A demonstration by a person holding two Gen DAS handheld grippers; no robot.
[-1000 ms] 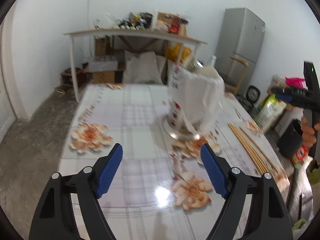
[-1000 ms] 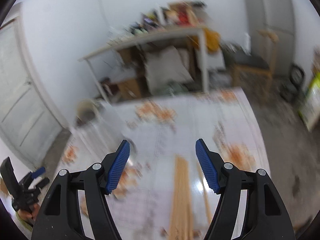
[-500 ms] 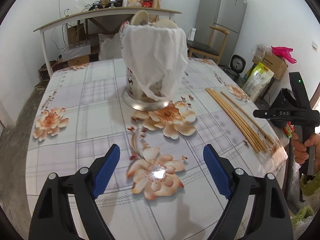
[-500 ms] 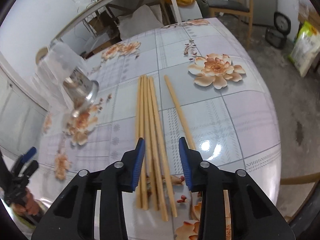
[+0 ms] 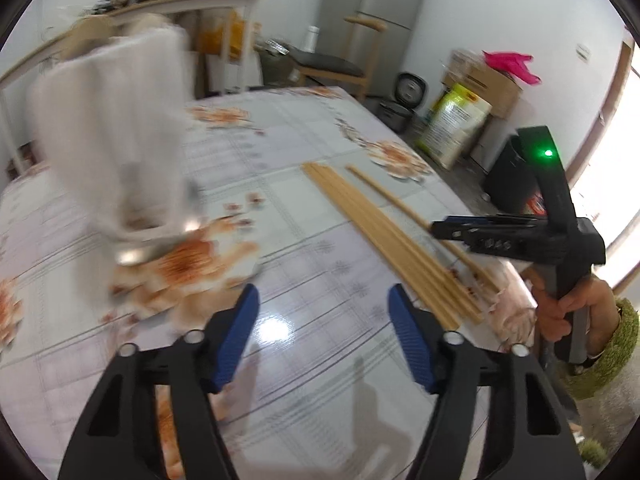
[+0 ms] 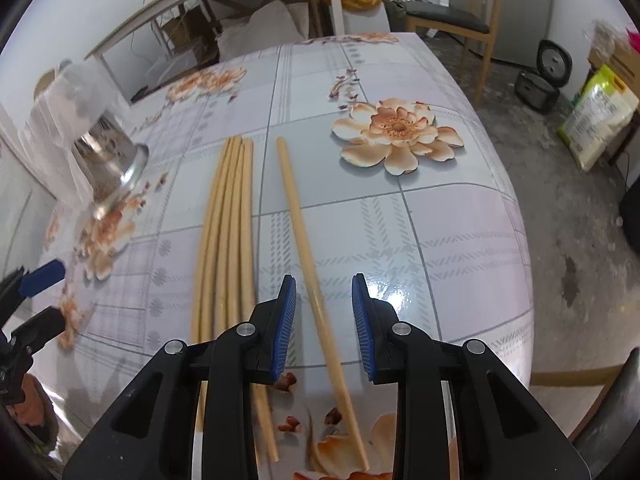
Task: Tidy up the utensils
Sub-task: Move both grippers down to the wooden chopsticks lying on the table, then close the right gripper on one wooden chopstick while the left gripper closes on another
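Note:
A bundle of several wooden chopsticks [image 6: 228, 232] lies on the flowered tablecloth [image 6: 440, 220], and a single chopstick [image 6: 304, 240] lies just to its right. My right gripper [image 6: 324, 312] hangs low over that single chopstick and straddles it. Its jaws are closing and the pads stand clear of the stick. My left gripper [image 5: 323, 320] hovers over bare cloth left of the bundle [image 5: 384, 240], jaws closing with nothing between them. A metal utensil holder draped in a white plastic bag [image 5: 120, 140] stands at the left, blurred.
The table's right edge drops to a concrete floor. Beyond it are a wooden chair [image 6: 448, 16], a rice cooker [image 5: 408, 92], a yellow sack [image 5: 456, 124] and a black bin [image 5: 508, 176]. A person's hand in a green sleeve [image 5: 576, 312] holds the right tool.
The left gripper swung right from the holder toward the chopsticks and its jaws narrowed. The right gripper dropped over the single chopstick and its jaws narrowed around it.

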